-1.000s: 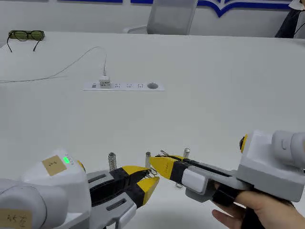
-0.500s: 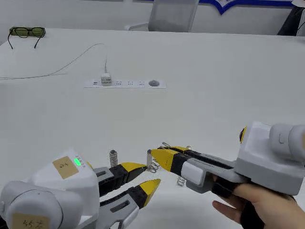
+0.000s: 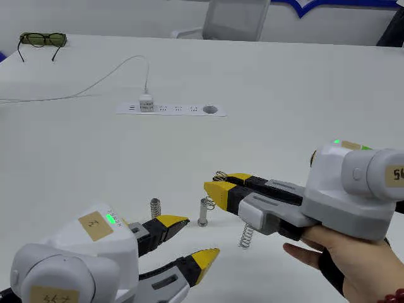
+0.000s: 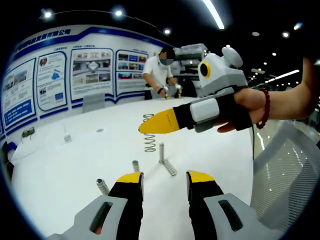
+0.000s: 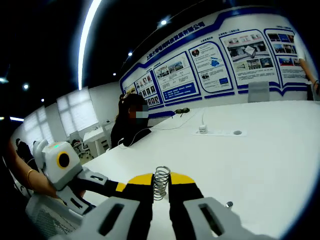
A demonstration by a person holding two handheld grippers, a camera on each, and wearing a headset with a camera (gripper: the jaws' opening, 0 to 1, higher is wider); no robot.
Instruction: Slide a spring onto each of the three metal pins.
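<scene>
My right gripper (image 3: 214, 189) comes in from the right, shut on a spring (image 3: 221, 175) that stands up between its yellow tips (image 5: 160, 180). The spring's lower end (image 3: 208, 202) hangs beside the top of the middle pin (image 3: 202, 216). To the left stands a pin wearing a spring (image 3: 155, 207). A loose spring (image 3: 246, 235) leans on the table under the right gripper. In the left gripper view, the held spring (image 4: 149, 135) hangs between a short pin (image 4: 135, 165) and a taller bare pin (image 4: 161, 152). My left gripper (image 3: 189, 238) is open at the lower left, holding nothing.
A white power strip (image 3: 170, 110) with a plug and cable lies mid-table. Green glasses (image 3: 41, 39) rest at the far left corner. A grey chair (image 3: 237, 19) stands behind the white table (image 3: 303, 95). People stand in the background of both gripper views.
My left gripper has opened and drawn back toward the lower left, away from the right gripper's tips. The right gripper stays shut on the spring. The head camera has shifted a little.
</scene>
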